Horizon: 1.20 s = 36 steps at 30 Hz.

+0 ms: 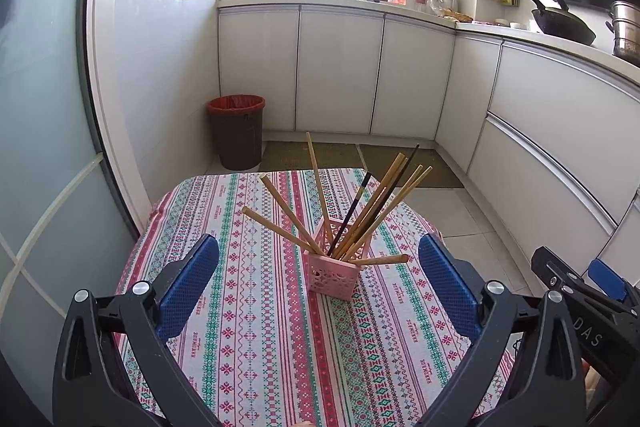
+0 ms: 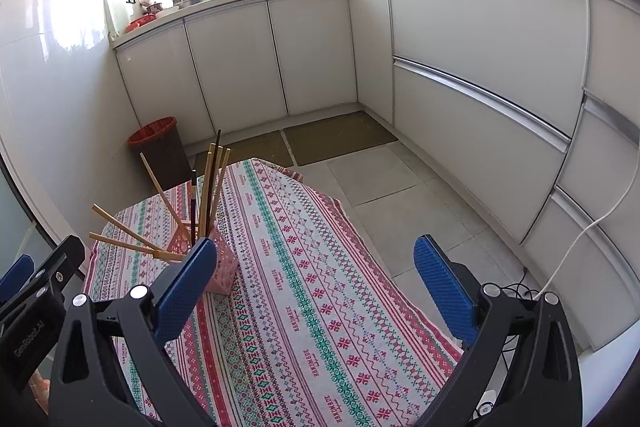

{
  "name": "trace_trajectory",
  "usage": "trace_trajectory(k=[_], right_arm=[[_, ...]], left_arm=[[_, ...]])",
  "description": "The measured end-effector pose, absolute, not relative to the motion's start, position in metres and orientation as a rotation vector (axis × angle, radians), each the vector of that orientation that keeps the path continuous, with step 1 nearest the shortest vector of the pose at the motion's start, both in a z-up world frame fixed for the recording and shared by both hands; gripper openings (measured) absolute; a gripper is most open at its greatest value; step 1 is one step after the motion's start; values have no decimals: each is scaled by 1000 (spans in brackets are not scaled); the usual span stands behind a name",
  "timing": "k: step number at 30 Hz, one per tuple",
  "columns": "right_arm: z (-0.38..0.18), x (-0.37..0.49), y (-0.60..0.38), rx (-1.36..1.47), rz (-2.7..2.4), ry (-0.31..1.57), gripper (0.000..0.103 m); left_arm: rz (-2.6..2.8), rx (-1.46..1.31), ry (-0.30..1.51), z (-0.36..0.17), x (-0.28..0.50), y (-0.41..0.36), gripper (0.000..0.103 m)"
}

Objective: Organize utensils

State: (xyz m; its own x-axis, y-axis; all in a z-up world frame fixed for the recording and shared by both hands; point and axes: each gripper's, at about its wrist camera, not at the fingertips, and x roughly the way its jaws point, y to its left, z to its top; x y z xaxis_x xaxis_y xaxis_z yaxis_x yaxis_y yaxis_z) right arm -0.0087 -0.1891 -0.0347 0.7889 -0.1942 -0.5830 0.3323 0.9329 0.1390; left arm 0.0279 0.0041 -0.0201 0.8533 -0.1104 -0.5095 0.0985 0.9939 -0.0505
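Note:
A pink lattice holder [image 1: 334, 273] stands on the patterned tablecloth [image 1: 260, 347]. Several wooden chopsticks [image 1: 288, 215] and two dark ones [image 1: 352, 207] fan out of it. One more wooden chopstick [image 1: 384, 259] lies against the holder's right side. My left gripper [image 1: 318, 241] is open, just short of the holder, with nothing between its fingers. In the right wrist view the holder [image 2: 224, 265] sits just past the left fingertip [image 2: 200, 255] of my right gripper [image 2: 312, 245], which is open and empty over the cloth [image 2: 320, 287].
A dark bin with a red liner [image 1: 236, 131] stands on the floor beyond the table. White cabinets [image 1: 340, 67] line the back and right. The cloth's right edge [image 2: 400, 287] drops to tiled floor, where a white cable [image 2: 580, 239] runs.

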Motion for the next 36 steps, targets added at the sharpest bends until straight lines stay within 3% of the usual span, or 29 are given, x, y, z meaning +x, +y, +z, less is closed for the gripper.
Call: trace_trajectory(k=[36], right_arm=[[-35,-7,-189,250,-292,613,96]], left_arm=[[-97,-26,548,-26,28,4,96]])
